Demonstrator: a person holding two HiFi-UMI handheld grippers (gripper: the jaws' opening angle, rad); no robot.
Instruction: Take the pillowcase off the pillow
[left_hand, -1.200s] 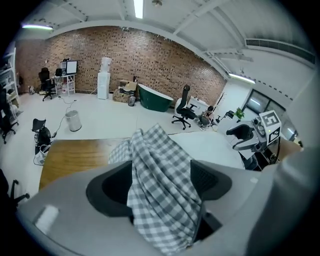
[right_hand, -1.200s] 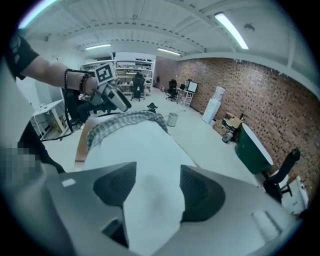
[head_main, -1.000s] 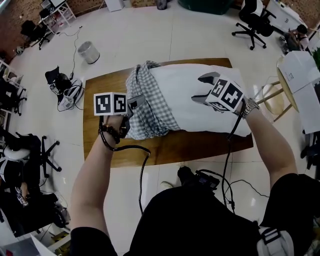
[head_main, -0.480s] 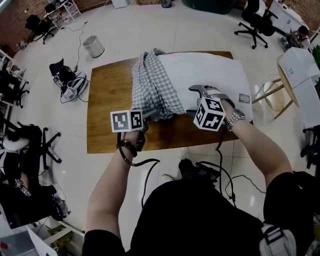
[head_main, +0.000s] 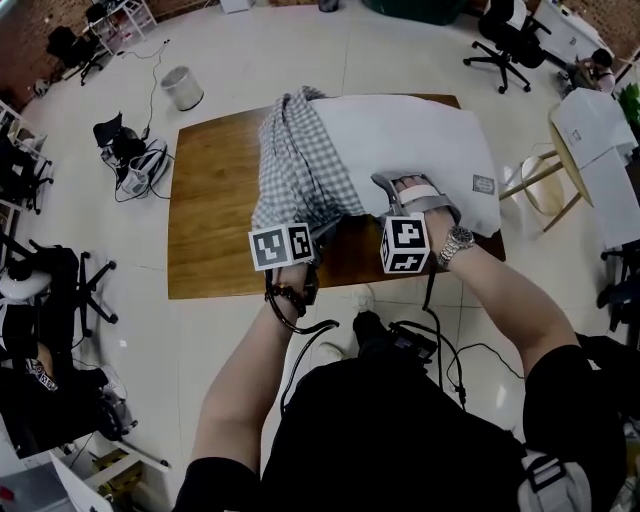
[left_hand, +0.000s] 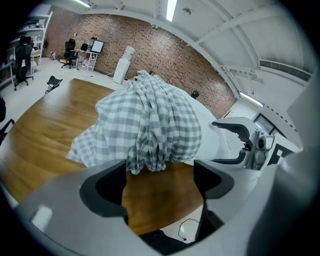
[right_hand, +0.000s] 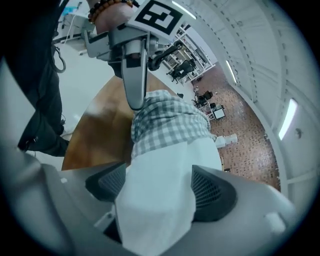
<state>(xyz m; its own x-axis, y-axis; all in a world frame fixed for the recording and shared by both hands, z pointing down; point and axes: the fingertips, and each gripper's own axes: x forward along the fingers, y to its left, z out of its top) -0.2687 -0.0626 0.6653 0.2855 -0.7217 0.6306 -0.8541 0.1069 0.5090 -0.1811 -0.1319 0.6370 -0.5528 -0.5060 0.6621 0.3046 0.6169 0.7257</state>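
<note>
A white pillow (head_main: 410, 140) lies on the wooden table (head_main: 215, 210). A grey checked pillowcase (head_main: 295, 170) is bunched round its left end. My left gripper (head_main: 325, 228) sits at the table's near edge, just short of the bunched cloth (left_hand: 150, 125). It (left_hand: 160, 180) is open, with only bare wood between its jaws. My right gripper (head_main: 412, 195) is at the pillow's near edge. Its jaws (right_hand: 155, 187) have just been opening and stand wide, with a fold of the white pillow (right_hand: 160, 200) between them. The left gripper's finger (right_hand: 135, 90) shows just beyond the pillowcase (right_hand: 167, 122).
A wooden stool (head_main: 535, 190) stands off the table's right end, beside white boards (head_main: 600, 150). A bin (head_main: 180, 88), bags (head_main: 135, 165) and office chairs (head_main: 505, 40) stand on the floor around. A cable (head_main: 300, 320) hangs from my left hand.
Both grippers came down and toward me to the table's near edge. The left slid right to the pillowcase's near end; the right rolled and set its jaws round the pillow's edge.
</note>
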